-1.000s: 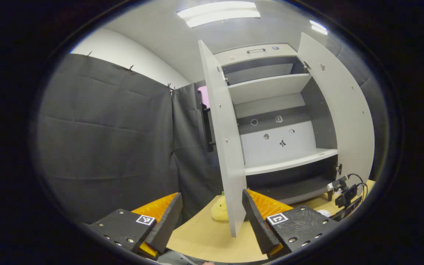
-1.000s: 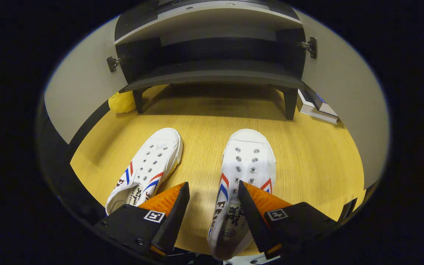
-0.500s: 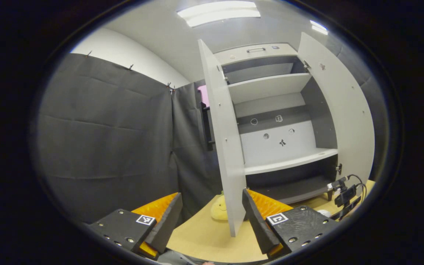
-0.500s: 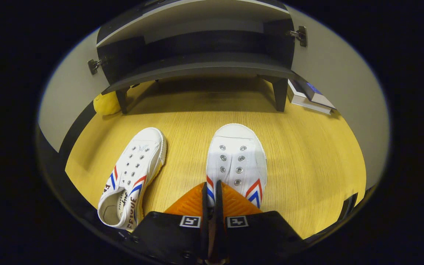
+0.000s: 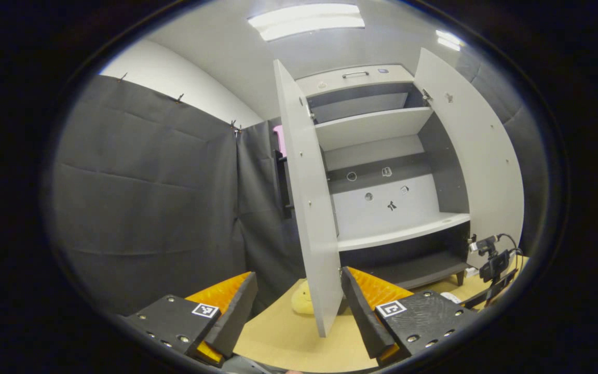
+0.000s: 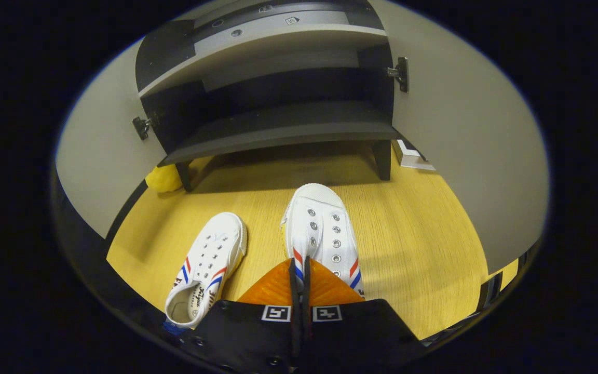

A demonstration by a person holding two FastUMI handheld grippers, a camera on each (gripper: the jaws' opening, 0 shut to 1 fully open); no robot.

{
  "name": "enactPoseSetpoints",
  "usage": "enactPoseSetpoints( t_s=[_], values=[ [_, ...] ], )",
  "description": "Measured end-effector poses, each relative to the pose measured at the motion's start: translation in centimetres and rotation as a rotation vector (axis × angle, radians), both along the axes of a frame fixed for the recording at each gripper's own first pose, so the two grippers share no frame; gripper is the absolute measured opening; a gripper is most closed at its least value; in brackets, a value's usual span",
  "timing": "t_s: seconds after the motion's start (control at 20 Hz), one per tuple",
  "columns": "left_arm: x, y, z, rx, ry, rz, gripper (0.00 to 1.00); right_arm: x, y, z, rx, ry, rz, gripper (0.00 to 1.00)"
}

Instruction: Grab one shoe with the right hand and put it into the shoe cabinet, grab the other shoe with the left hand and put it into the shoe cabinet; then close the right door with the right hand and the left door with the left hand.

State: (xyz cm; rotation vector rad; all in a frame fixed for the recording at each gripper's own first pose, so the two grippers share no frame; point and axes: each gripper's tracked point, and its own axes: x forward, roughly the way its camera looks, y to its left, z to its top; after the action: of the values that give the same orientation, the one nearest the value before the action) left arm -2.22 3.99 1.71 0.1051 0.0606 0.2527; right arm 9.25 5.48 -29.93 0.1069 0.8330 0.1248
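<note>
In the right gripper view, a white sneaker with red and blue side stripes [image 6: 320, 234] sits at lower centre of the frame, its toe pointing toward the shoe cabinet [image 6: 278, 124], and the right tongs [image 6: 299, 270] are pinched narrowly on its collar edge, both fingers pressing the thin side wall between them. The second sneaker [image 6: 208, 270] lies on the wooden tabletop [image 6: 423, 249] at lower left, apart from the first. A yellow plush toy [image 6: 163, 178] rests beside the cabinet's left leg, and books [image 6: 413, 158] lie at its right. In the left gripper view, the left tongs [image 5: 299, 301] gape wide, holding nothing, aimed at the left door [image 5: 307, 208]; the right door [image 5: 473, 156] is swung open too, upper right.
</note>
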Motion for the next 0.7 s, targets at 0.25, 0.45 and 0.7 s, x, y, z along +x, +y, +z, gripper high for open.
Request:
enactPoseSetpoints(
  t_s=[0.25,0.45,0.7],
  values=[
    [0.1,-0.2,0.1,-0.003,-0.005,-0.019,0.94,1.6,0.6,6.2,0.087,-0.090,-0.023,0.01],
    [0.1,-0.2,0.0,-0.009,-0.005,-0.013,0.92,3.1,1.3,11.4,0.098,-0.184,0.012,0.01],
    [0.1,-0.1,0.0,-0.014,-0.006,0.002,0.92,5.3,2.3,17.6,0.130,-0.290,0.036,0.01]
  ],
)
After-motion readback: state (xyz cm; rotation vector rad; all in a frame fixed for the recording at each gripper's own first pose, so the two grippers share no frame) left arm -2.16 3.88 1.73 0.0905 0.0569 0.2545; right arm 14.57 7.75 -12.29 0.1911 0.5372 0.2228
